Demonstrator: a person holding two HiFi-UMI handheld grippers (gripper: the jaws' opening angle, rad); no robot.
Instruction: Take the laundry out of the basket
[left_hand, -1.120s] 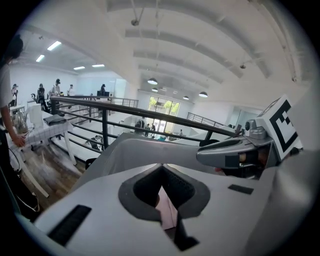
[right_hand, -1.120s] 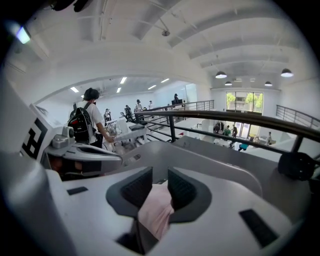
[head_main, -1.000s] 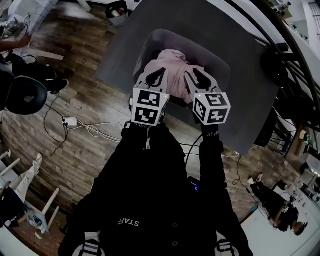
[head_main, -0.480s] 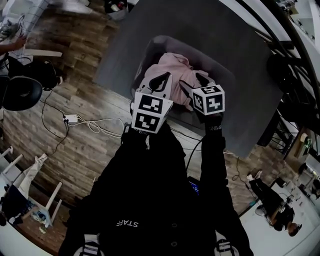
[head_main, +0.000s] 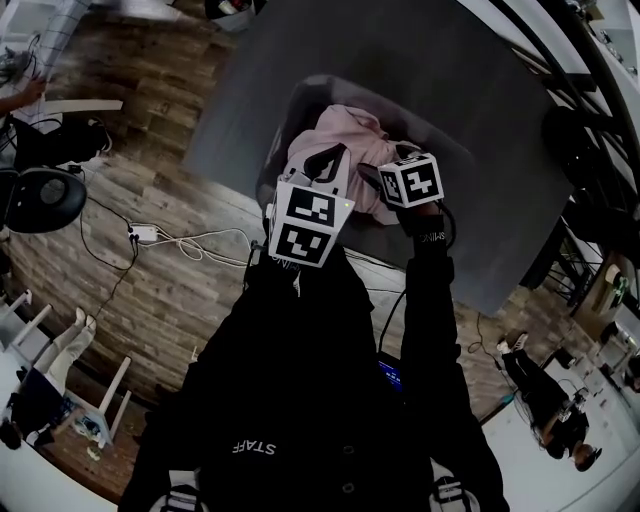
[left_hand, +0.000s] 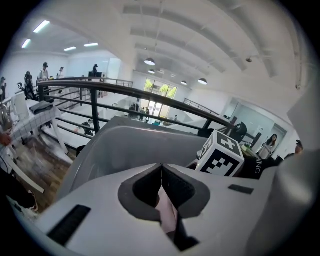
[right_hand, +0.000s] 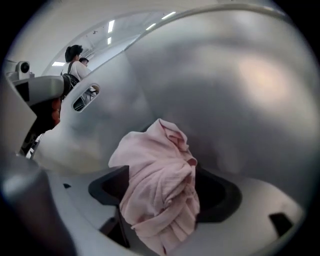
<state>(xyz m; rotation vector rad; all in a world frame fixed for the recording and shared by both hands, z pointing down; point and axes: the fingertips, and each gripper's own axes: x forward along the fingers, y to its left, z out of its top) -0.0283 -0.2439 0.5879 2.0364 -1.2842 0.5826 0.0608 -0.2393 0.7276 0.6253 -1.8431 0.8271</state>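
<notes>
A: Where does the laundry sit?

B: The pink garment (head_main: 345, 130) lies bunched up inside the grey basket (head_main: 300, 95). The basket stands on a grey mat (head_main: 430, 60) laid over the wooden floor (head_main: 150, 190), and the person in black leans over it with both tools out in front.

A: And the left gripper?

B: The left gripper (head_main: 328, 158) hangs over the near side of the basket, at the near edge of the cloth. In the left gripper view its jaws meet at the tips. A thin fold of the pink garment (left_hand: 168, 216) is pinched between them a little further back, so this claw is clamped on the fabric. The pale inner wall of the basket (left_hand: 125, 145) rises just beyond the tips.

A: What about the other one?

B: The right gripper (head_main: 388, 160) is just beside the left one, reaching down at the right side of the garment. Its own view shows the jaws opening and already standing wide apart. A crumpled heap of the pink garment (right_hand: 160, 170) sits between them and piles up past the tips (it looks slack rather than squeezed). Behind it curves the smooth inside of the basket (right_hand: 225, 90).

A: So is the garment out yet?

B: No, it is still in the basket, gripped only by the left claw.
</notes>
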